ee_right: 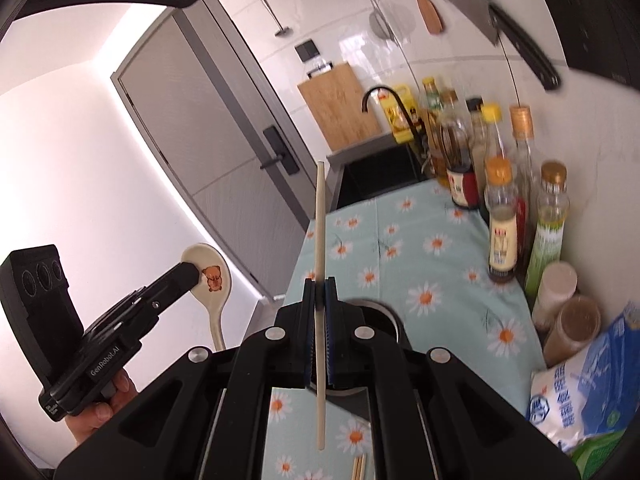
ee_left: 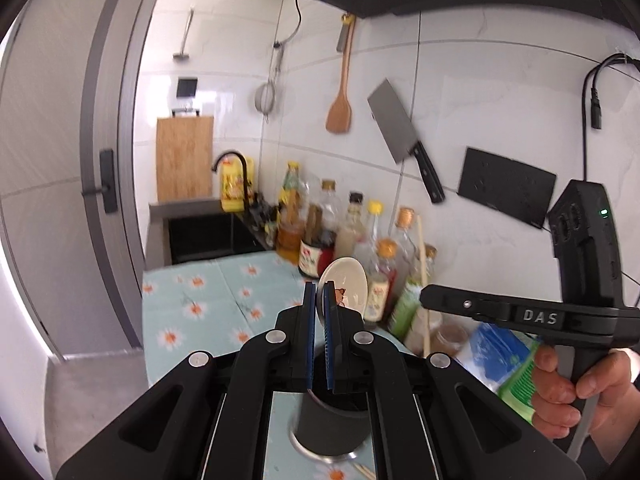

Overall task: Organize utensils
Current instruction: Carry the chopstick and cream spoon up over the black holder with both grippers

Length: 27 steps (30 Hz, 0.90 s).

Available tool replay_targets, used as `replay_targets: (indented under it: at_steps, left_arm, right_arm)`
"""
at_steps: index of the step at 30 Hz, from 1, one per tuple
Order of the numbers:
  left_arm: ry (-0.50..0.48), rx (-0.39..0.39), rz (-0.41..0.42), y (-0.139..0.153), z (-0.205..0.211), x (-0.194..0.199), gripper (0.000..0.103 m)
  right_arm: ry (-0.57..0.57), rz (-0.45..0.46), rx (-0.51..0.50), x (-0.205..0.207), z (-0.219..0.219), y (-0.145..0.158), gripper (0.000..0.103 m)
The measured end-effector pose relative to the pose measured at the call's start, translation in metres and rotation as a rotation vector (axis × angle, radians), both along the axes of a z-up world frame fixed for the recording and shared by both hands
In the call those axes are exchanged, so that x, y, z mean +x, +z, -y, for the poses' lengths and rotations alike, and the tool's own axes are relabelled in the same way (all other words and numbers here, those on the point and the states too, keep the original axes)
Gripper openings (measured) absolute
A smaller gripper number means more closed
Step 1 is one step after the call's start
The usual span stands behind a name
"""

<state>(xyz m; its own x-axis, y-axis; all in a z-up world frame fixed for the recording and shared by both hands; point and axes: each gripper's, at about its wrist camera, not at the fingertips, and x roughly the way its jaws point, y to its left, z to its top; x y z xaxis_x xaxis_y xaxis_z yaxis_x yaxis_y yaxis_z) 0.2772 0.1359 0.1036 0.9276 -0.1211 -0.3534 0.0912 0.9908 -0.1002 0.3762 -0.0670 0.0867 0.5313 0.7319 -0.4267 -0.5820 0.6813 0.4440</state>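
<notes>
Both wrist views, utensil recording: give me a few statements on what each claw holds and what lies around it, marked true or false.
1. The left claw is shut on a ceramic spoon with a bear print. True.
2. The right claw is open and holds nothing. False: it is shut on a single pale chopstick.
3. A cleaver hangs on the tiled wall. True.
4. The counter is covered by a plain red cloth. False: the tablecloth is light blue-green with daisies.
5. A dark cylindrical holder stands below the left claw. True.
6. The wooden spatula lies on the counter. False: it hangs on the wall.
</notes>
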Motion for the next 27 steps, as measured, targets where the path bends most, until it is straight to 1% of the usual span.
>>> replay_targets:
  at_steps: [4, 8, 11, 16, 21, 27]
  left_arm:
    - [0.021, 0.001, 0.041, 0.007, -0.004, 0.01, 0.003]
    - [0.051, 0.021, 0.085, 0.012, -0.004, 0.018, 0.003]
    - [0.061, 0.025, 0.103, 0.015, -0.003, 0.025, 0.003]
    - [0.066, 0.055, 0.136, 0.015, 0.004, 0.033, 0.003]
    - [0.056, 0.067, 0.126, 0.002, 0.011, 0.045, 0.003]
    - [0.043, 0.076, 0.063, -0.027, 0.019, 0.058, 0.003]
  right_arm:
    - [-0.023, 0.059, 0.017, 0.005, -0.005, 0.014, 0.006]
    - [-0.037, 0.083, 0.025, 0.012, -0.011, 0.021, 0.006]
    - [-0.042, 0.088, 0.019, 0.017, -0.016, 0.02, 0.006]
    - [-0.057, 0.102, -0.009, 0.021, -0.024, 0.012, 0.006]
    - [-0.073, 0.093, -0.03, 0.029, -0.03, 0.0, 0.006]
    - [-0.089, 0.127, -0.059, 0.03, -0.035, -0.02, 0.006]
